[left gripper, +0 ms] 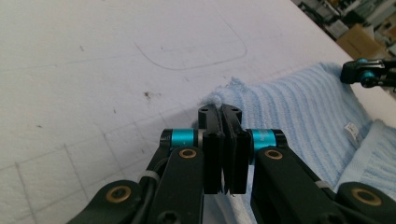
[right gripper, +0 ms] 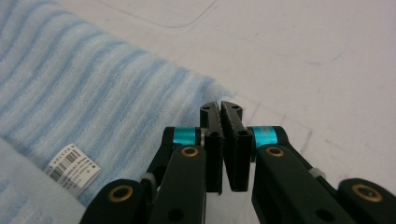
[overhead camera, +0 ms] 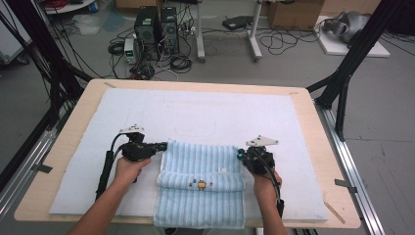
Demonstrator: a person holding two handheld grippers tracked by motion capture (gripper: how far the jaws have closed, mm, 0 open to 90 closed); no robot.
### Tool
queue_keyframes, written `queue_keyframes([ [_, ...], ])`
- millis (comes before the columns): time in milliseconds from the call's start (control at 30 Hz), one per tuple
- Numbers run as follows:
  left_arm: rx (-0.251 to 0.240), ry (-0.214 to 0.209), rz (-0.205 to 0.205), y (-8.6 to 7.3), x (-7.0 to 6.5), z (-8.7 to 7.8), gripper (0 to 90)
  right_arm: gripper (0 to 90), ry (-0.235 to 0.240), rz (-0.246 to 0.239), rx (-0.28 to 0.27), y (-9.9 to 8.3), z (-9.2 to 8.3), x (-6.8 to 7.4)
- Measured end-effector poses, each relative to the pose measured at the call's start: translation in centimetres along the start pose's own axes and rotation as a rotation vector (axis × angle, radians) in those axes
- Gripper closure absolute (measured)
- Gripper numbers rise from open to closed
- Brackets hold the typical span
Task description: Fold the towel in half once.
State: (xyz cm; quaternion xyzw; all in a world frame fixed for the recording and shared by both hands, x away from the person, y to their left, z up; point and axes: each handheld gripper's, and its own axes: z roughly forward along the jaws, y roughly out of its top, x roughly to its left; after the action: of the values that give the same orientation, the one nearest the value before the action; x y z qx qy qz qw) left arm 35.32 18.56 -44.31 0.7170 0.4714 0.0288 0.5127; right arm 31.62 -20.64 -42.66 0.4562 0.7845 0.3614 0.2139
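Striped towel (overhead camera: 200, 183) lies lower centre, long axis running away; left gripper (overhead camera: 165, 145) and right gripper (overhead camera: 241, 154) pinch its far corners

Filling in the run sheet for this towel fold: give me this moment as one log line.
left gripper: shut at towel's far left corner | right gripper: shut at far right corner | towel: partly folded on white mat

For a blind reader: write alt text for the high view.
A person's two grippers, the left gripper and the right gripper, are shut at the far corners of a partly folded blue striped towel on a white mat over a wooden table.
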Motion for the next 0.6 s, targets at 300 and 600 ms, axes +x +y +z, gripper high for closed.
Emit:
queue_keyframes([
  [300, -0.008, 0.147, -0.006, 0.0, 0.6, 0.6, 42.8, 40.2, 0.027, 0.141, -0.014, -0.3, 1.1, -1.6],
  [600, 0.076, 0.145, 0.134, -0.2, 0.2, 1.7, 87.3, 74.3, 0.06, 0.075, 0.052, -0.2, 2.7, -1.6],
])
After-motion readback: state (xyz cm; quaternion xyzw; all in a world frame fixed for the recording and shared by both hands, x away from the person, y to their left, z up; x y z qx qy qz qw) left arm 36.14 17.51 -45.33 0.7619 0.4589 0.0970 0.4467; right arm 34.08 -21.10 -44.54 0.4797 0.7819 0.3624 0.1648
